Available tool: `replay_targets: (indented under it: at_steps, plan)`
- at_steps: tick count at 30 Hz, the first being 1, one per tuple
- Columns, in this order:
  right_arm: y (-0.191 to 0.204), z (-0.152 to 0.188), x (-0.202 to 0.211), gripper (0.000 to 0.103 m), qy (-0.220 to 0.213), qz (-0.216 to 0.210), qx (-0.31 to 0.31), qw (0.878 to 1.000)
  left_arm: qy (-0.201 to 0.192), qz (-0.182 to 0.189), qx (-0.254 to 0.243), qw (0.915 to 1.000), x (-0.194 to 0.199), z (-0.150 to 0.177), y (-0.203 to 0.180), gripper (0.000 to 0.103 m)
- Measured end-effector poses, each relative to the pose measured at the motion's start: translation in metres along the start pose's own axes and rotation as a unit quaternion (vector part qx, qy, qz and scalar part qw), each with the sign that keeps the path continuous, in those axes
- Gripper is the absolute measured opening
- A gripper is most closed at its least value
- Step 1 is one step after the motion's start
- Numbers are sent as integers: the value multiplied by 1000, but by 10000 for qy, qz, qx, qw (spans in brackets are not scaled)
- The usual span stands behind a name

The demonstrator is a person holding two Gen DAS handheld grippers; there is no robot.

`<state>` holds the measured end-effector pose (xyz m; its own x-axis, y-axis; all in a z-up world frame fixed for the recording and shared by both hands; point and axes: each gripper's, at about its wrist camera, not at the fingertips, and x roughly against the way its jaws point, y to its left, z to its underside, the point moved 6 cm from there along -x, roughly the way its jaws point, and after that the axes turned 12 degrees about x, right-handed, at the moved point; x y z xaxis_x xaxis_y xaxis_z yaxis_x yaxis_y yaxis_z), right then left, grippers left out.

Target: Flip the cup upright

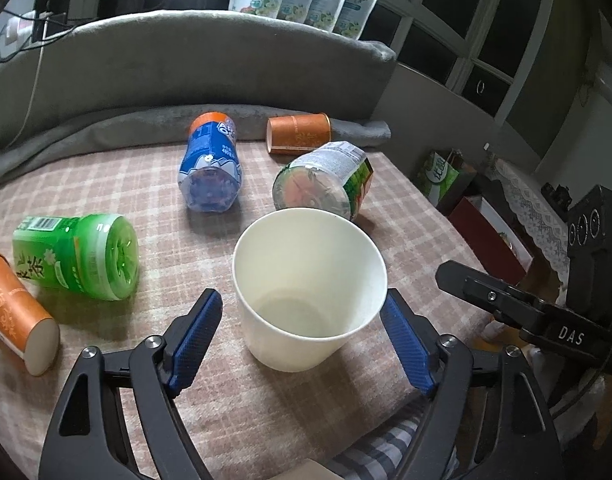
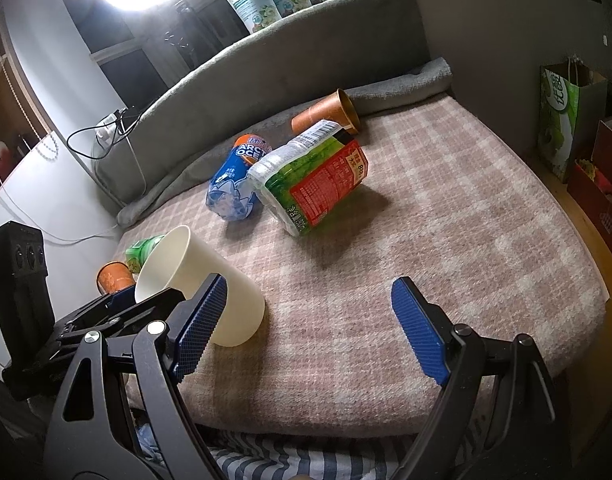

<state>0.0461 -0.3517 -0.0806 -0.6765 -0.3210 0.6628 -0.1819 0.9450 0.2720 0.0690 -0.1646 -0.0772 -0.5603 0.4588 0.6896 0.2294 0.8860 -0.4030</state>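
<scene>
A white paper cup (image 1: 306, 292) stands upright, mouth up, on the checked blanket, between the blue pads of my left gripper (image 1: 302, 320). The jaws are open; the right pad lies close to the cup's rim and the left pad stands apart from it. In the right wrist view the same cup (image 2: 202, 280) sits at the left, partly behind my right gripper's left finger (image 2: 204, 322). My right gripper (image 2: 309, 320) is open and empty over the blanket, to the right of the cup.
Lying on the blanket (image 2: 445, 220): a green bottle (image 1: 78, 256), a blue bottle (image 1: 212, 168), a clear green-labelled container (image 1: 325, 180), and two orange cups (image 1: 298, 132) (image 1: 18, 312). A grey cushion (image 1: 186, 72) backs them. Boxes and a bag (image 2: 561, 116) stand at the right.
</scene>
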Motion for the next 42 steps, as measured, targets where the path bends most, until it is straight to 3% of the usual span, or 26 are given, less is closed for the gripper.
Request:
replay_targets:
  at_steps: [23,30,37,42]
  plan:
    - [29,-7,11,87,-254,164,433,9986,-404,-69,-27,9992,40,3,17,81]
    - [39,-8,15,87,-423,363,705,9960,-1015,-355,-35,9942,71,1,38,81]
    - [51,-7,19,87,-644,573,1025,9910,-1859,-863,76,9788,101,-6,57,81]
    - [58,-7,25,91,-889,824,1207,9853,-2075,-1021,217,9727,107,-7,65,82]
